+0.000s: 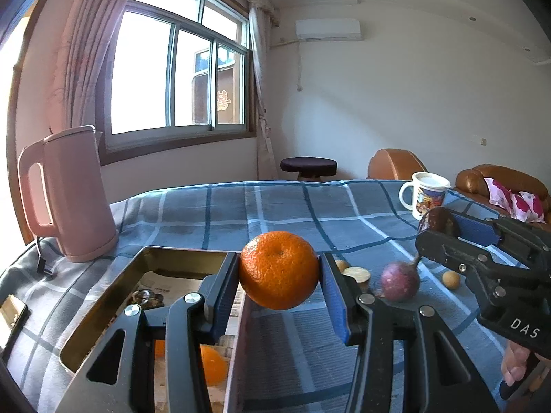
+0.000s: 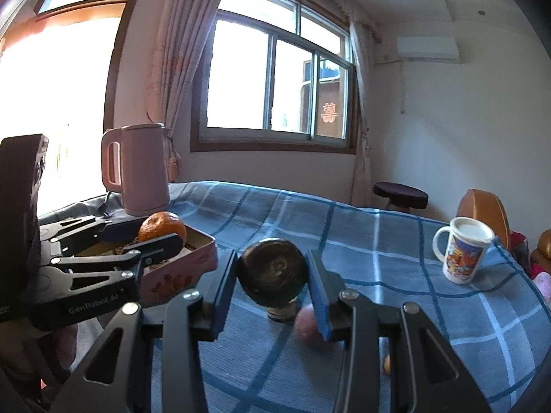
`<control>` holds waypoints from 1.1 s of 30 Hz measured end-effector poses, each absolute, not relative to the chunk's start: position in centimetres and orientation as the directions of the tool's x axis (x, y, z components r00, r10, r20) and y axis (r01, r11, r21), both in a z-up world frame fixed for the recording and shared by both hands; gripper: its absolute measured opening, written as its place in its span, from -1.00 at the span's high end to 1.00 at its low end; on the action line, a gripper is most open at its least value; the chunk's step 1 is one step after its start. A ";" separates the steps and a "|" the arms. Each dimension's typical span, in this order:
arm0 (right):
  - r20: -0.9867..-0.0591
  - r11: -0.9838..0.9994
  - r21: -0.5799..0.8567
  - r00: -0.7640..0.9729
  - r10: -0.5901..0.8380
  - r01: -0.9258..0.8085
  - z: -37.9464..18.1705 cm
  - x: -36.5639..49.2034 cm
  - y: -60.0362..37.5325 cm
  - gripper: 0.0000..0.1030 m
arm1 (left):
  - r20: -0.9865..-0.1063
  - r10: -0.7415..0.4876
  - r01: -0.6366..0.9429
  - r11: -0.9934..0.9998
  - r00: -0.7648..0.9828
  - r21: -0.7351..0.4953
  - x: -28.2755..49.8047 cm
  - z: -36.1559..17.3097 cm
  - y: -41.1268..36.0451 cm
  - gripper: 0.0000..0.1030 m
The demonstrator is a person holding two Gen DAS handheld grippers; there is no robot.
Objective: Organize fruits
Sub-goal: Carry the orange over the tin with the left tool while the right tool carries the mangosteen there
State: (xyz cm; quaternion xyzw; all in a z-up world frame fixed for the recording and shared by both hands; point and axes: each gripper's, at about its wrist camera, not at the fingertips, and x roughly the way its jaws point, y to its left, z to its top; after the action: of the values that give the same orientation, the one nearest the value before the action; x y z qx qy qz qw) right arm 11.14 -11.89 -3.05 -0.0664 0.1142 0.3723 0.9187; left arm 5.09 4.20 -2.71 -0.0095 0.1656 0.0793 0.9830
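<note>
Fruits are mid-transfer — the left gripper (image 1: 279, 272) clenches an orange (image 1: 279, 270) above the tin box (image 1: 103, 306); the right gripper (image 2: 272, 275) grips a dark passion fruit (image 2: 272, 268) over the desk (image 2: 378, 241). Next, probably: lower, release inside the box.

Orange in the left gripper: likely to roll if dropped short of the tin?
Probably yes. The orange is round and smooth, held only at its sides by the left gripper, so it would likely roll on the checked cloth. Inside the tin, the walls should stop it.
</note>
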 end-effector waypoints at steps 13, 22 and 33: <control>-0.280 0.664 -0.057 0.650 0.706 -0.746 -3.0 10.6 -7.9 0.16 | -0.350 0.198 -0.212 0.977 0.916 -0.004 4.7 -2.7 6.9 0.05; -0.291 0.632 -0.072 0.622 0.727 -0.772 -2.8 10.2 -5.5 0.16 | -0.373 0.225 -0.246 0.969 0.900 -0.011 4.5 -3.0 8.8 0.05; -0.311 0.588 -0.089 0.583 0.750 -0.804 -2.9 9.6 -2.5 0.16 | -0.393 0.258 -0.288 0.957 0.883 -0.018 4.1 -3.4 11.0 0.05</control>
State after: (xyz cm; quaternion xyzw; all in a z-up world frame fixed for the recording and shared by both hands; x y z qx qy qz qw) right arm 9.56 -2.46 -2.90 -0.1107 0.1210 0.4402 0.8828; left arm 4.14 11.03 -3.35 -0.0377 0.1970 0.1409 0.9695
